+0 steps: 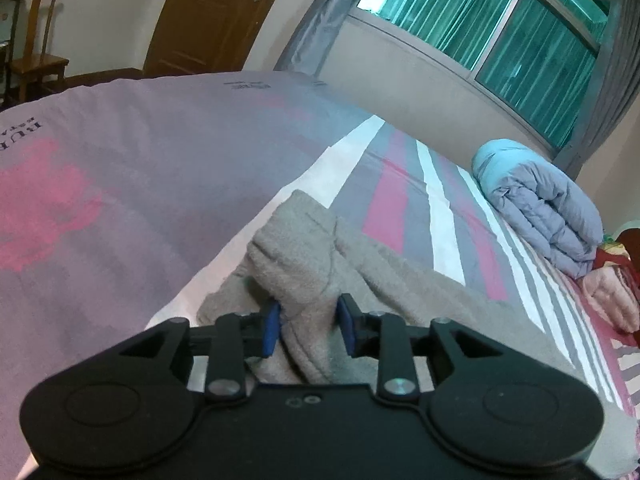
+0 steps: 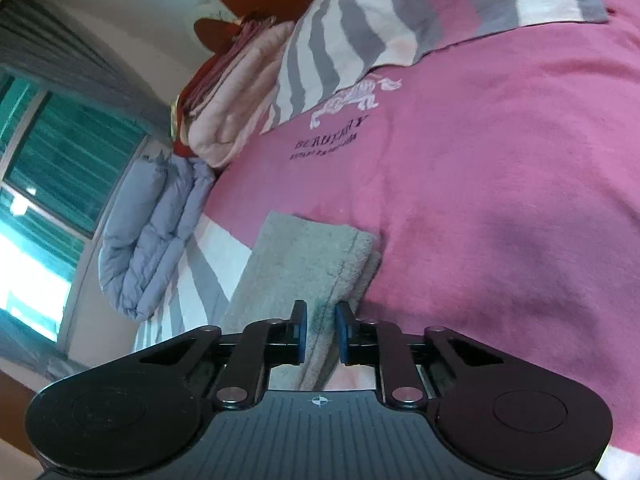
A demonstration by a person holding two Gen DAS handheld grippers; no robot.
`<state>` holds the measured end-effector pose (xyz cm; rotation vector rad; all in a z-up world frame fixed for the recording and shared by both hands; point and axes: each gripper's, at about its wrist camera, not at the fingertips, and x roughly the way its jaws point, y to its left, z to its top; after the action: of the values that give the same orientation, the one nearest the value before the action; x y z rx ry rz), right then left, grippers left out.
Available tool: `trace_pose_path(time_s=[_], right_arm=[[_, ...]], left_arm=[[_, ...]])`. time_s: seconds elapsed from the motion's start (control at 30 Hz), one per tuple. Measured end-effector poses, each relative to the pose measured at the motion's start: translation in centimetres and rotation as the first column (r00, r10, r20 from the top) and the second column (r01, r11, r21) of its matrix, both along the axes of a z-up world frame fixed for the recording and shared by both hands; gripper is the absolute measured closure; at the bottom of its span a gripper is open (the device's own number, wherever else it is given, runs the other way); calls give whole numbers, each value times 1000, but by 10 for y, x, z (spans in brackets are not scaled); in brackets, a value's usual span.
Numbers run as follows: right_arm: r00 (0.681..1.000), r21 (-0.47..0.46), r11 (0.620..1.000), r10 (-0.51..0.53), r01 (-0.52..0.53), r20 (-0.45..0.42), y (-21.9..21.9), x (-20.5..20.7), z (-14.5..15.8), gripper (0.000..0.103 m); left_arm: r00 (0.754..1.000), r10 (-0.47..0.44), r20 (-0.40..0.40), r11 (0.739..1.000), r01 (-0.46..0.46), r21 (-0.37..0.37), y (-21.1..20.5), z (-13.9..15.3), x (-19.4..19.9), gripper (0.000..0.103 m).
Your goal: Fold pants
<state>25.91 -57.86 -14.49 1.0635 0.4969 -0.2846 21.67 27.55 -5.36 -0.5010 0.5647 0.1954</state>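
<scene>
Beige fleece pants [image 1: 400, 280] lie rumpled on the bed cover [image 1: 160, 160], running from the lower middle toward the right in the left wrist view. My left gripper [image 1: 309, 328] is shut on a bunched fold of that fabric, which presses against both blue pads. In the right wrist view the pants [image 2: 304, 256] show as a flat folded end with a stitched hem, resting on the pink part of the bed cover [image 2: 500, 200]. My right gripper [image 2: 321, 334] is shut on the hemmed edge, a narrow strip of cloth squeezed between its pads.
A folded lavender-blue duvet [image 1: 552, 216] [image 2: 156, 220] lies along the wall side of the bed. A pink folded quilt [image 1: 608, 292] [image 2: 236, 92] sits beside it. Beyond the bed are a window [image 1: 500, 16], a wooden door [image 1: 212, 12] and a chair [image 1: 36, 52].
</scene>
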Motion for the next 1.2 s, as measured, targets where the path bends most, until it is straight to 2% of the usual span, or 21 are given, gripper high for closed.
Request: trace_pose_path(time_s=[0.03, 0.17, 0.3, 0.4, 0.53, 0.57, 0.63, 0.77, 0.87, 0.93, 0.97, 1.0, 1.03, 1.07, 1.1, 1.17, 1.2], right_arm=[[1000, -9, 1000, 2, -2, -5, 1, 1, 2, 98], [998, -89, 994, 59, -56, 35, 10, 3, 15, 99], [998, -20, 997, 69, -68, 11, 4, 9, 3, 98], [997, -15, 997, 73, -73, 10, 5, 9, 5, 98], [993, -11, 993, 120, -120, 11, 4, 15, 6, 99], [994, 4, 994, 107, -107, 18, 1, 13, 7, 99], [994, 26, 995, 94, -95, 64, -3, 8, 12, 99], [993, 11, 994, 112, -112, 35, -9, 8, 12, 98], [994, 41, 994, 106, -105, -15, -11, 12, 3, 97], [991, 50, 992, 120, -117, -59, -11, 21, -2, 97], [988, 30, 992, 126, -124, -84, -9, 28, -1, 97], [986, 4, 991, 137, -137, -92, -7, 34, 4, 99], [986, -30, 988, 152, -155, -73, -4, 39, 16, 99], [989, -48, 988, 148, -148, 3, -2, 39, 31, 99], [983, -46, 989, 142, -138, 120, -3, 35, 47, 99], [939, -100, 988, 143, -117, 314, 2, 24, 83, 99], [916, -123, 987, 143, -104, 374, 5, 17, 91, 100]], left_arm=[[1000, 7, 4, 1000, -7, 6, -1, 0, -2, 82], [999, 7, 34, 1000, -8, 10, -9, -4, -11, 83], [999, 15, 39, 1000, -15, 12, -11, -7, -13, 81], [999, 0, 55, 999, -2, 36, -14, -4, -12, 81], [999, 21, 33, 995, -18, -95, 4, -9, -1, 80], [999, 14, 45, 994, -9, -106, 6, -9, 0, 82], [999, -14, 41, 997, 17, -74, 4, -6, 3, 84], [999, -32, 39, 994, 36, -105, 7, -7, 7, 86], [1000, -29, -1, 983, 28, -181, 17, -11, 14, 84], [999, -42, -20, 984, 38, -172, 18, -7, 21, 86], [998, -57, -6, 984, 55, -171, 17, -1, 23, 91], [997, -61, 42, 980, 68, -188, 20, 6, 24, 95], [993, -53, 105, 978, 73, -196, 22, 17, 22, 95], [984, -53, 169, 978, 86, -190, 22, 29, 19, 95], [973, -55, 225, 979, 97, -180, 22, 38, 16, 95], [954, -51, 294, 984, 99, -150, 22, 43, 6, 95], [958, -52, 281, 988, 91, -127, 21, 37, 4, 95]])
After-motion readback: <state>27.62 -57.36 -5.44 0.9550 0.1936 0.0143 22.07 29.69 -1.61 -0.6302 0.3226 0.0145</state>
